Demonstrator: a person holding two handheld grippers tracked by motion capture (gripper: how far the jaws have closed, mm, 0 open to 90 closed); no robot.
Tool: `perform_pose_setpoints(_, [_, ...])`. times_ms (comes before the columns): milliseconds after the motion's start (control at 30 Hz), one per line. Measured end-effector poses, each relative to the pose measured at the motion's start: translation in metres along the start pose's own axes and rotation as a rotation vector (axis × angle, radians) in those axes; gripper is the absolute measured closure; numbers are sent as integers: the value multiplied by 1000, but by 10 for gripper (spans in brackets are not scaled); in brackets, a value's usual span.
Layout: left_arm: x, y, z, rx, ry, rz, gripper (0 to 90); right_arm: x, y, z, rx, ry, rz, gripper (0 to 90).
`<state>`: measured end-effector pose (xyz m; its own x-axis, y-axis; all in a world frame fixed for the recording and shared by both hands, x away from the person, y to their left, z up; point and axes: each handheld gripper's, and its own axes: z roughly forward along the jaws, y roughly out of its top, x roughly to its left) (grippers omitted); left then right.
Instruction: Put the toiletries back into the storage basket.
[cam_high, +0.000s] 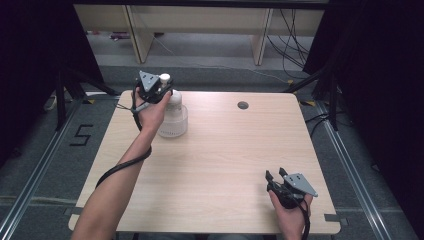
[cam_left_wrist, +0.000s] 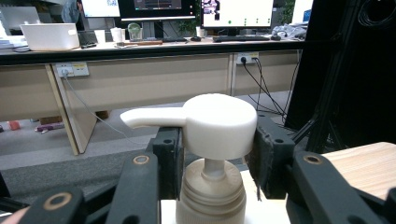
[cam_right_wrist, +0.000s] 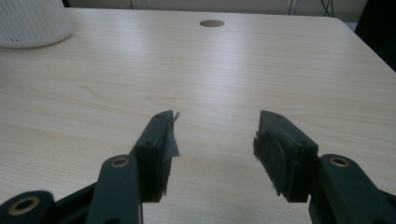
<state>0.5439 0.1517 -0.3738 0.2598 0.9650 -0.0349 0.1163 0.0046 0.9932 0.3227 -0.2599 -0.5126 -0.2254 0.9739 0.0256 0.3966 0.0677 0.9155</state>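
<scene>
Pump bottle (cam_high: 172, 115) head between left gripper (cam_left_wrist: 215, 154) fingers (cam_left_wrist: 168, 158).

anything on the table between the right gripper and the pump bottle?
Nothing visible. The right gripper sits open near the table's front right; bare wood runs from it to the pump bottle at the far left, where the left gripper closes on the pump head.

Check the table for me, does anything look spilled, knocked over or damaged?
Nothing stands out. The pump bottle stands upright at the table's far left, the left gripper closed on its pump head. No spill shows. The right gripper sits open near the front right.
</scene>
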Motion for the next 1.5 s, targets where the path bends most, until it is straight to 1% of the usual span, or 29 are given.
perform_pose_setpoints(33, [0, 0, 0, -1, 1, -1, 588, 0, 0, 0, 0, 0, 0, 475])
perform_pose_setpoints(67, [0, -1, -1, -1, 2, -3, 588, 2, 0, 0, 2, 1, 25, 474])
perform_pose_setpoints(100, [0, -1, -1, -1, 2, -3, 588, 2, 0, 0, 2, 1, 25, 474])
perform_pose_setpoints(133, [1, -1, -1, -1, 0, -2, 588, 0, 0, 1, -8, -1, -6, 474])
perform_pose_setpoints(167, [1, -1, -1, -1, 1, -3, 587, 1, 0, 0, -3, 7, 14, 475])
perform_pose_setpoints(200, [2, -1, -1, -1, 2, -4, 587, 0, 0, 0, -7, 4, 3, 475])
perform_pose_setpoints(233, [2, -1, -1, 0, 1, -4, 587, 0, 0, 0, 0, 8, 3, 474])
perform_pose_setpoints(333, [4, -2, -3, -1, 3, -2, 586, 1, 0, 0, 1, 8, 3, 474])
perform_pose_setpoints(400, [6, -2, -4, 1, 5, -12, 585, 1, 0, 0, 1, 8, 2, 474])
perform_pose_setpoints(433, [7, -2, -4, -2, 6, -12, 585, 1, 0, 1, 3, 24, 12, 474])
perform_pose_setpoints(467, [7, -3, -4, -2, 5, -12, 585, 1, 0, 1, 2, 25, 12, 474])
perform_pose_setpoints(533, [7, -3, -4, -2, 5, -11, 584, 1, 0, 0, -1, 7, 1, 474])
perform_pose_setpoints(567, [6, -3, -5, -1, 6, -12, 584, 1, 0, 0, -2, 6, 1, 474])
perform_pose_setpoints(600, [6, -3, -4, -1, 6, -11, 584, 2, 0, 1, 2, 16, 14, 474])
perform_pose_setpoints(633, [6, -3, -4, -1, 7, -12, 583, 1, 0, 1, 2, 25, 12, 473])
perform_pose_setpoints(700, [7, -2, -4, 0, 7, -15, 580, 1, 0, 1, 3, 23, 12, 473])
perform_pose_setpoints(733, [7, -2, -4, 1, 6, -14, 577, 1, 0, 0, 2, 10, 6, 473])
perform_pose_setpoints(933, [8, -3, -5, 2, 5, -39, 494, 0, 0, 0, 0, 4, 0, 473])
perform_pose_setpoints(1167, [7, -2, -10, 4, -23, -50, 432, 0, 0, 1, 3, 5, 0, 472])
perform_pose_setpoints(1233, [7, -2, -12, 6, -30, -50, 421, 0, 0, 1, -2, -1, 2, 472])
perform_pose_setpoints(1267, [7, -2, -12, 8, -30, -47, 416, 0, 0, 1, -3, -5, -6, 472])
perform_pose_setpoints(1300, [6, -2, -14, 8, -32, -47, 413, 1, -1, 2, -7, 4, 17, 473])
perform_pose_setpoints(1333, [6, -2, -15, 11, -33, -46, 410, 1, 0, 1, 2, 2, 17, 472])
perform_pose_setpoints(1400, [7, -3, -17, 14, -35, -43, 407, 1, 0, 1, 3, 2, 16, 472])
perform_pose_setpoints(1433, [6, -3, -19, 16, -38, -40, 403, 0, 0, 1, -6, -6, -4, 472])
perform_pose_setpoints(1467, [6, -3, -20, 19, -38, -40, 401, 1, -1, 3, -17, 5, 19, 472])
perform_pose_setpoints(1500, [6, -3, -21, 17, -40, -40, 400, 1, -1, 3, -16, 6, 20, 472])
